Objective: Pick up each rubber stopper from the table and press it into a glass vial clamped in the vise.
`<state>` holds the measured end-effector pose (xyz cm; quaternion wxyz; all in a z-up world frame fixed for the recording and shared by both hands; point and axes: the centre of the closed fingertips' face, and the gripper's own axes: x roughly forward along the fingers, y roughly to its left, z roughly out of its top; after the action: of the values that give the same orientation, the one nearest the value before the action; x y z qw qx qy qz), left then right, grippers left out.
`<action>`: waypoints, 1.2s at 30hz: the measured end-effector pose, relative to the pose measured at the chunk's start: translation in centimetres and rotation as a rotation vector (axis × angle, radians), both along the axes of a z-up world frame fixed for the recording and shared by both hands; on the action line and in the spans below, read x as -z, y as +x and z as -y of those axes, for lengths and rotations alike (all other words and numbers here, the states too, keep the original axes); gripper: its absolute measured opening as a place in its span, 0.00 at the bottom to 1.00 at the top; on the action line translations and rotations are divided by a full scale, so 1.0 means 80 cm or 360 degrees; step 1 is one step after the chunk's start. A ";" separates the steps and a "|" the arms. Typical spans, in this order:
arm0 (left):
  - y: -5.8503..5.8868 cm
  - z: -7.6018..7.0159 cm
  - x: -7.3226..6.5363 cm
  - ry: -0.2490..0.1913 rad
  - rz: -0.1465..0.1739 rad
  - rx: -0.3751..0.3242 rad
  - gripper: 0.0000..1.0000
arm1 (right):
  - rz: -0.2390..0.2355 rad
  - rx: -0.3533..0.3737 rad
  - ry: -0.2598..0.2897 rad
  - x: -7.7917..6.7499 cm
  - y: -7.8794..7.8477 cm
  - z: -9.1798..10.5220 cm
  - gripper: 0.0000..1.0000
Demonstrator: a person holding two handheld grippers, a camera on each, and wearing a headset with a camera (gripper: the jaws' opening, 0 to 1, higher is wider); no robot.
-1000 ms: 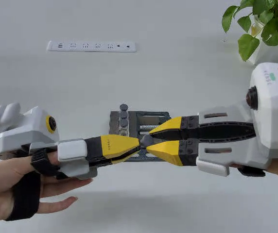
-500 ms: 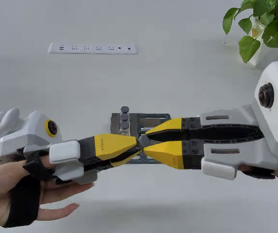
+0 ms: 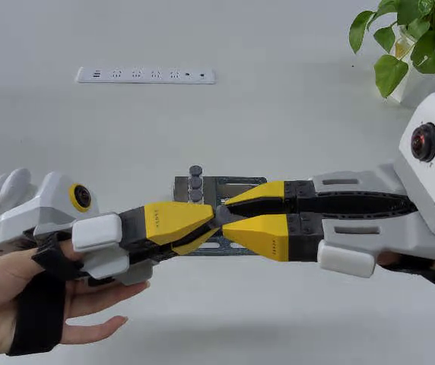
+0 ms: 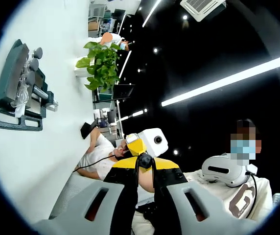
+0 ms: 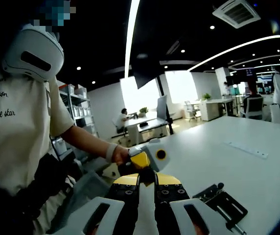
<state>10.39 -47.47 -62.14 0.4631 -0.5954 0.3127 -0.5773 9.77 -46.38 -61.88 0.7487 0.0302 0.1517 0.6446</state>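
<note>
Two hand-held grippers meet tip to tip in the head view, raised in front of the vise (image 3: 236, 185), which sits on a pale tabletop (image 3: 293, 114). The left hand-held gripper (image 3: 213, 220) reaches in from the vise's left and the right hand-held gripper (image 3: 227, 214) from its right. The right one's yellow jaws are closed on a small dark rubber stopper (image 3: 221, 216). The left one's jaws are nearly together and touch the same stopper, but whether they grip it cannot be told. Three glass vials (image 3: 195, 183), each already capped, stand in a row at the vise's left end.

In the left gripper view, the vise lies well apart from the narrow-set jaws, and the right gripper faces them nose to nose.

In the right gripper view, a dark shape sits between the yellow tips, with the vise off to one side.

The step in hand looks like a handover or re-grip of the stopper. Next, one gripper would need to let go while the other carries the stopper over the vise and presses it straight down. Whether an uncapped vial waits there is too small to tell.
</note>
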 end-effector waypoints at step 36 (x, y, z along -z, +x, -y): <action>0.004 0.003 0.041 0.0317 0.0029 -0.0008 0.05 | 0.0333 -0.0117 -0.0441 0.028 -0.003 0.007 0.10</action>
<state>10.73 -47.72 -65.39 0.5243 -0.5417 0.3629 -0.5477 9.55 -46.96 -64.14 0.7333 -0.1460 0.1614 0.6442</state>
